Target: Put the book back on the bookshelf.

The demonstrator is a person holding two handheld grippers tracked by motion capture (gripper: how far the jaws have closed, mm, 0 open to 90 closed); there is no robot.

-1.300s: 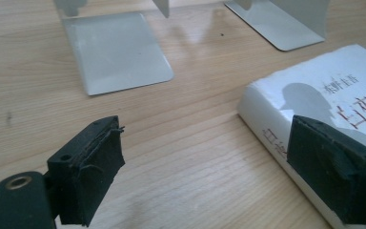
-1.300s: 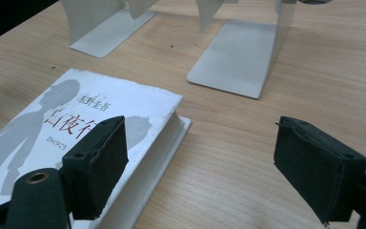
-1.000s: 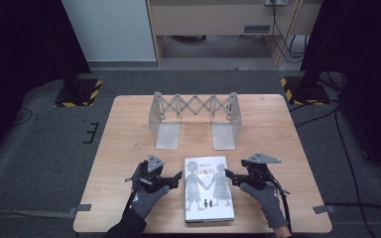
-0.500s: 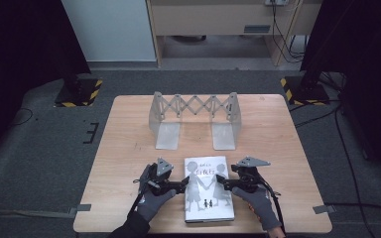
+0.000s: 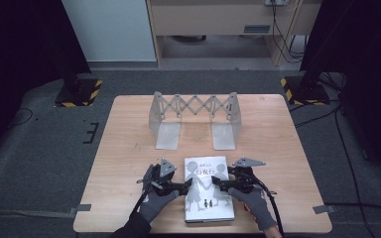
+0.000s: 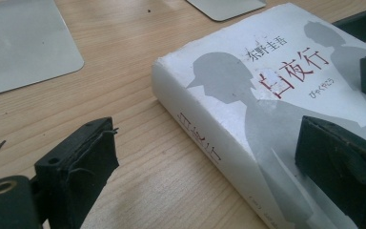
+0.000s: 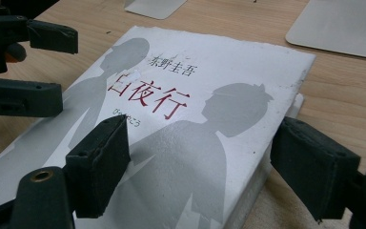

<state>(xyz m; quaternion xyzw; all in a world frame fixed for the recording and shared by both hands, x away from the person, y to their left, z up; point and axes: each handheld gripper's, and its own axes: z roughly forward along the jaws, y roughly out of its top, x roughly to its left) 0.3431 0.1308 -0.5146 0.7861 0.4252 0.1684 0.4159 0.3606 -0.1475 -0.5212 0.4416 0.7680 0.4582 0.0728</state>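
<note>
A thick white book (image 5: 207, 198) with grey silhouettes and red characters lies flat near the table's front edge. My left gripper (image 5: 181, 187) is at its spine side. In the left gripper view (image 6: 207, 143) the jaws have just been opening; the book's spine (image 6: 205, 143) sits between them, with one pad over the cover and no pad pressing. My right gripper (image 5: 218, 184) reaches in from the book's right. In the right gripper view (image 7: 202, 143) its jaws stand open, one over the cover (image 7: 190, 95) and one beside the page edge. The left gripper (image 7: 52, 67) shows there at top left.
A grey metal expanding book rack (image 5: 194, 106) stands at the back middle of the wooden table (image 5: 278, 139), its two flat base plates (image 5: 167, 135) pointing toward me. Black stands with yellow-striped feet (image 5: 79, 91) flank the table on the floor.
Both hands have moved inward to the book from either side, the right one also dropping a little. The left jaws stand wider than before. The book has not moved.
</note>
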